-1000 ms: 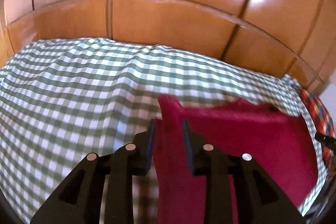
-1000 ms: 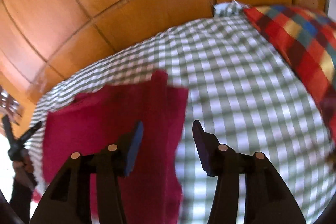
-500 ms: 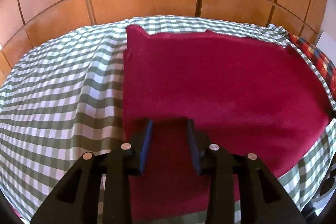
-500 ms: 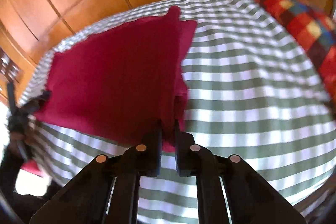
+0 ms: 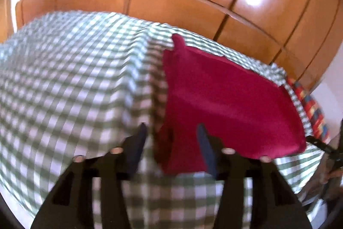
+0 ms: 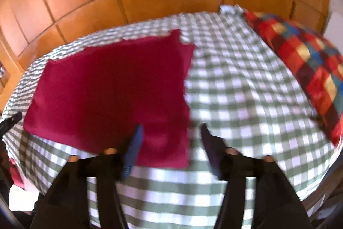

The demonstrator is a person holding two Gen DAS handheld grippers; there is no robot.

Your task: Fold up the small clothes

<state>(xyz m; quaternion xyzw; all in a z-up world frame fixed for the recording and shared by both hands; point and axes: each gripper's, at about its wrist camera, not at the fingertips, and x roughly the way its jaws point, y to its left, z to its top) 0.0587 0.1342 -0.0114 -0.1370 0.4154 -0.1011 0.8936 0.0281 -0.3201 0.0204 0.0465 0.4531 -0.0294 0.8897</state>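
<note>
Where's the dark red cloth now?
The dark red cloth lies flat on the green-checked bedspread, left of centre in the right wrist view, well left of the multicoloured patchwork pillow.

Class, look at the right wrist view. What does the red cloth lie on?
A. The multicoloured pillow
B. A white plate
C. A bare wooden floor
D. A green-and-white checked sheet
D. The red cloth lies flat on the checked sheet, whose green-and-white squares show around its edges; the multicoloured pillow sits apart at the right.
</note>
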